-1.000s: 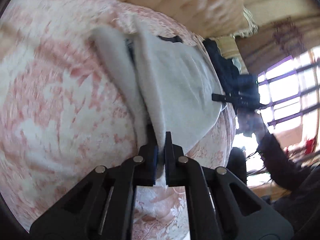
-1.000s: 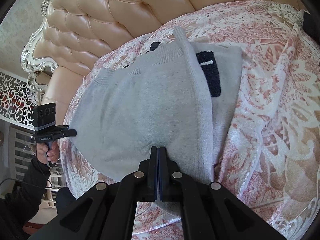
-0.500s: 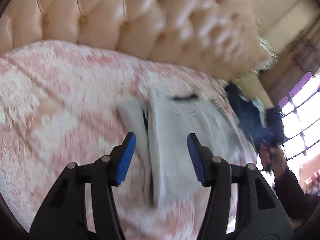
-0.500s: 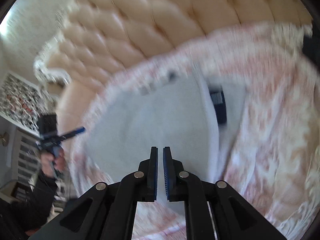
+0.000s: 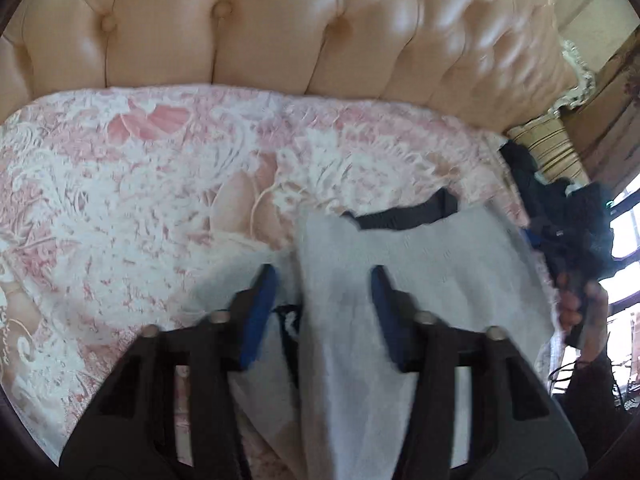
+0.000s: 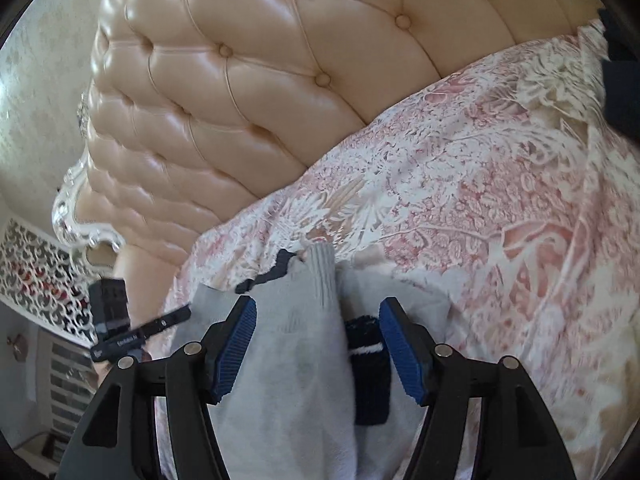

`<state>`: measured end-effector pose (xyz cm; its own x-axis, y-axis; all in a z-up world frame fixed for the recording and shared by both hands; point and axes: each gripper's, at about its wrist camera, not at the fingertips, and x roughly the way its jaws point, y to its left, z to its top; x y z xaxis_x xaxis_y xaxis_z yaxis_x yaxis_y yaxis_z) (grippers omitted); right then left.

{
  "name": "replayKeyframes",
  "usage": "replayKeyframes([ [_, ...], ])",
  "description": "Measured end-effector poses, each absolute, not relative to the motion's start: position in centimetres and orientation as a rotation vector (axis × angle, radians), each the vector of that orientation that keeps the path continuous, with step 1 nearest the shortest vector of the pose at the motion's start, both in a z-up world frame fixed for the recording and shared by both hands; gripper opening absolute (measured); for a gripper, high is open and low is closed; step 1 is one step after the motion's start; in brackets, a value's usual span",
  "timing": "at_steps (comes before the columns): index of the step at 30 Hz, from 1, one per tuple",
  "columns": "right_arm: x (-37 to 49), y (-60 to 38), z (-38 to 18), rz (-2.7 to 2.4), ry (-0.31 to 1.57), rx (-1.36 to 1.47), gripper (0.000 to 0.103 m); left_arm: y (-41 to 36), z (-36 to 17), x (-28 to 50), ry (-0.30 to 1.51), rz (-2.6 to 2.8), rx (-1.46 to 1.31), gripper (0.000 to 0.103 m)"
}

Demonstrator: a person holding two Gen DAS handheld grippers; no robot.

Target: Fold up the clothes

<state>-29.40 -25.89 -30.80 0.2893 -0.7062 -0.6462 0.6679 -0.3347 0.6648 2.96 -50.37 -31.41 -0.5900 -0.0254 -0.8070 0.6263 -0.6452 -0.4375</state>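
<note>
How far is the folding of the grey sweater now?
Done: the grey sweater lies on the pink bedspread with one side folded over. In hand: nothing; the left gripper and right gripper are open above it. Left: probably more folds.

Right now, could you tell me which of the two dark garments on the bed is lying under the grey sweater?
The black garment peeking from beneath the grey sweater at its far edge. The other dark clothing is heaped apart at the bedspread's right edge.
</note>
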Motion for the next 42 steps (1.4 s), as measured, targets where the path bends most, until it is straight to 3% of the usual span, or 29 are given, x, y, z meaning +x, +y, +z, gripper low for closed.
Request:
replayKeyframes([
  [3, -29.4, -26.5, -30.3, -1.383, 0.008, 1.306, 0.066, -50.4, -32.2, 2.2, 1.030, -2.272, 1.167, 0.022],
  [4, -29.6, -26.7, -29.8, -1.382, 0.012, 1.299, 0.066, -50.5, -32.3, 2.4, 1.064, -2.284, 1.160, 0.010],
  [8, -29.7, -26.6, -28.9, -1.389, 0.032, 1.275, 0.073, -50.4, -32.4, 2.5, 1.093, -2.296, 1.151, 0.009],
  [11, -28.2, -27.5, -29.7, -1.404, 0.168, 1.242, 0.073, -50.3, -32.4, 2.5, 1.095, -2.297, 1.151, 0.009],
  [15, -27.2, -28.4, -30.7, -1.382, 0.213, 1.208, 0.073, -50.2, -32.3, 2.3, 1.087, -2.294, 1.151, 0.009],
  [16, -27.2, -28.4, -31.0, -1.390, 0.221, 1.206, 0.070, -50.1, -32.3, 2.3, 1.083, -2.292, 1.150, 0.009],
  [18, -27.0, -28.5, -31.0, -1.390, 0.235, 1.195, 0.042, -50.1, -32.1, 2.4, 1.093, -2.295, 1.143, 0.009],
  [19, -26.9, -28.5, -31.0, -1.388, 0.242, 1.189, 0.013, -50.1, -32.1, 2.5, 1.098, -2.296, 1.140, 0.009],
  [20, -26.8, -28.5, -31.0, -1.386, 0.249, 1.183, 0.007, -50.1, -32.0, 2.6, 1.103, -2.298, 1.136, 0.009],
  [31, -27.2, -28.2, -28.4, -1.404, 0.206, 1.120, 0.006, -50.7, -31.5, 4.0, 1.178, -2.290, 1.049, 0.008],
  [42, -27.6, -31.1, -31.5, -1.407, 0.309, 1.160, 0.006, -51.8, -32.9, 4.7, 1.209, -2.249, 1.014, 0.008],
])
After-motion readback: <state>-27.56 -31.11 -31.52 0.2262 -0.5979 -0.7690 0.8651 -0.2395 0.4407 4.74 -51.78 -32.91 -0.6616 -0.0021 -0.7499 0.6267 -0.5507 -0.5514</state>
